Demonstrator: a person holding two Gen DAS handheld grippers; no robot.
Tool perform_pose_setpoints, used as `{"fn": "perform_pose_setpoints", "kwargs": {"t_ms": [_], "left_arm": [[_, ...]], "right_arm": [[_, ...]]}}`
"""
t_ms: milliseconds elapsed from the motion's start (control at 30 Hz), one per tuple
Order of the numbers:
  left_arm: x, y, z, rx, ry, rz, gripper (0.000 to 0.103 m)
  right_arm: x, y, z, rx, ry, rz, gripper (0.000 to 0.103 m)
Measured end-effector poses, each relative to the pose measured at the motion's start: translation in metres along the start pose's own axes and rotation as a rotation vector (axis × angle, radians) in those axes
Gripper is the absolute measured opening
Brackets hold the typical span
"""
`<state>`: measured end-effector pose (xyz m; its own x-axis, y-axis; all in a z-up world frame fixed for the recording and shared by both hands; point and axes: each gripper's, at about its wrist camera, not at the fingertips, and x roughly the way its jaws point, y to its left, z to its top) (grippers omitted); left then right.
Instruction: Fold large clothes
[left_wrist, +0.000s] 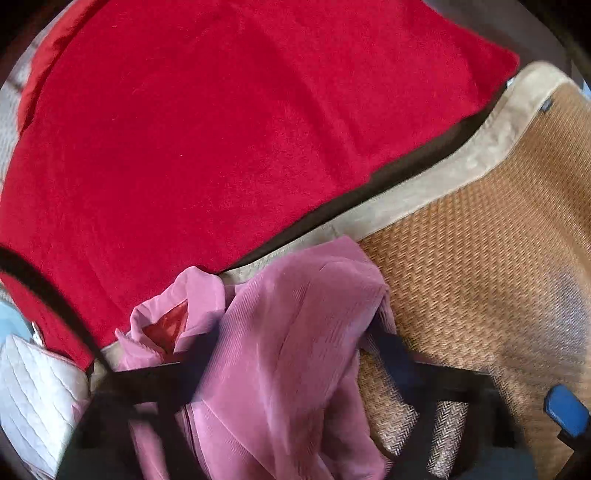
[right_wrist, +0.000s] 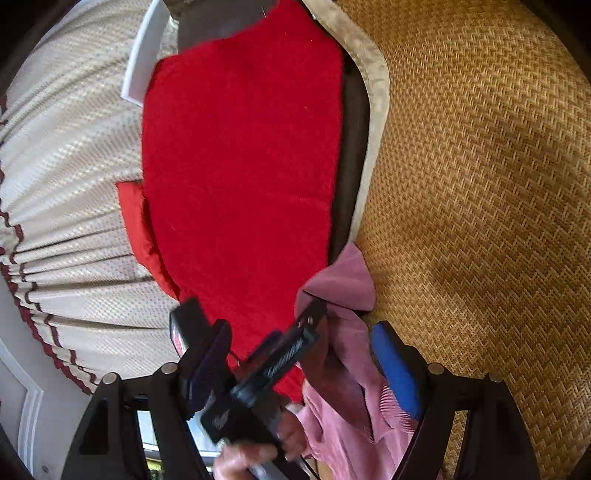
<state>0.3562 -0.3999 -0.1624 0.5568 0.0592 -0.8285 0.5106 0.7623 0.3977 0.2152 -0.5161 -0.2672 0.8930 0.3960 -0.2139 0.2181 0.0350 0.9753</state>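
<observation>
A pink ribbed garment (left_wrist: 295, 332) lies crumpled at the edge of a woven straw mat (left_wrist: 480, 240). In the blurred left wrist view it rises between the two dark fingers of my left gripper (left_wrist: 291, 350), which stand well apart on either side of the bunched fabric. A blue pad of the right gripper shows at the lower right. In the right wrist view my right gripper (right_wrist: 303, 362) is open; its blue-padded finger (right_wrist: 395, 369) rests beside the pink garment (right_wrist: 343, 280). The black left gripper body (right_wrist: 258, 369), held by a hand (right_wrist: 251, 458), crosses between the right fingers.
A large red fuzzy cloth (left_wrist: 221, 147) lies flat beside the mat's beige border (left_wrist: 424, 184), with a dark gap between them. A pleated beige curtain (right_wrist: 66, 184) hangs at the left, a red cushion (right_wrist: 133, 221) against it. A white quilted item (left_wrist: 33, 387) sits at the lower left.
</observation>
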Motion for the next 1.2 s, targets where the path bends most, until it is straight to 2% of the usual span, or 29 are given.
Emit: {"fn": "perform_pose_setpoints", "kwargs": {"t_ms": [33, 100, 200, 300, 467, 567, 633, 667, 700, 733, 767, 800, 867, 900, 967, 1033, 1100, 1133, 1200], "left_arm": [[0.006, 0.004, 0.001, -0.004, 0.036, -0.053, 0.004], [0.003, 0.018, -0.002, -0.06, 0.026, -0.124, 0.005], [-0.016, 0.037, -0.013, -0.092, -0.071, -0.169, 0.004], [-0.047, 0.062, -0.038, -0.117, -0.152, -0.209, 0.004], [-0.098, 0.118, -0.106, -0.211, -0.261, -0.23, 0.004], [-0.113, 0.163, -0.161, -0.324, -0.28, -0.225, 0.005], [-0.109, 0.194, -0.203, -0.421, -0.228, -0.246, 0.01], [-0.102, 0.209, -0.226, -0.477, -0.187, -0.254, 0.018], [-0.093, 0.22, -0.238, -0.508, -0.162, -0.253, 0.029], [-0.084, 0.234, -0.26, -0.562, -0.12, -0.256, 0.052], [-0.077, 0.244, -0.278, -0.609, -0.091, -0.261, 0.064], [-0.073, 0.252, -0.292, -0.65, -0.075, -0.265, 0.064], [-0.069, 0.264, -0.316, -0.72, -0.062, -0.286, 0.064], [-0.069, 0.267, -0.323, -0.743, -0.066, -0.294, 0.064], [-0.076, 0.274, -0.331, -0.769, -0.1, -0.297, 0.064], [-0.087, 0.27, -0.326, -0.744, -0.138, -0.306, 0.064], [-0.096, 0.261, -0.311, -0.695, -0.158, -0.338, 0.071], [-0.099, 0.257, -0.306, -0.689, -0.166, -0.353, 0.079], [-0.107, 0.249, -0.293, -0.678, -0.196, -0.396, 0.086]], "right_arm": [[0.004, 0.001, -0.002, 0.001, 0.009, -0.004, 0.081], [0.01, -0.001, -0.005, 0.003, 0.027, -0.015, 0.08], [0.017, 0.001, -0.009, -0.013, 0.043, -0.035, 0.08], [0.028, 0.007, -0.015, -0.051, 0.071, -0.053, 0.08], [0.053, 0.019, -0.035, -0.146, 0.126, -0.077, 0.08], [0.069, 0.028, -0.053, -0.211, 0.149, -0.102, 0.08], [0.079, 0.034, -0.064, -0.256, 0.166, -0.118, 0.08], [0.086, 0.036, -0.071, -0.278, 0.183, -0.123, 0.08], [0.092, 0.038, -0.078, -0.292, 0.203, -0.122, 0.08], [0.099, 0.041, -0.087, -0.312, 0.223, -0.12, 0.078], [0.104, 0.043, -0.093, -0.333, 0.235, -0.123, 0.076], [0.109, 0.045, -0.099, -0.359, 0.245, -0.13, 0.071], [0.12, 0.051, -0.111, -0.437, 0.257, -0.159, 0.054], [0.125, 0.054, -0.116, -0.469, 0.264, -0.18, 0.041], [0.137, 0.052, -0.126, -0.505, 0.292, -0.213, 0.038], [0.148, 0.047, -0.136, -0.53, 0.317, -0.248, 0.038], [0.159, 0.041, -0.142, -0.54, 0.357, -0.264, 0.038], [0.164, 0.039, -0.148, -0.545, 0.372, -0.28, 0.038], [0.169, 0.03, -0.154, -0.552, 0.379, -0.353, 0.038]]}}
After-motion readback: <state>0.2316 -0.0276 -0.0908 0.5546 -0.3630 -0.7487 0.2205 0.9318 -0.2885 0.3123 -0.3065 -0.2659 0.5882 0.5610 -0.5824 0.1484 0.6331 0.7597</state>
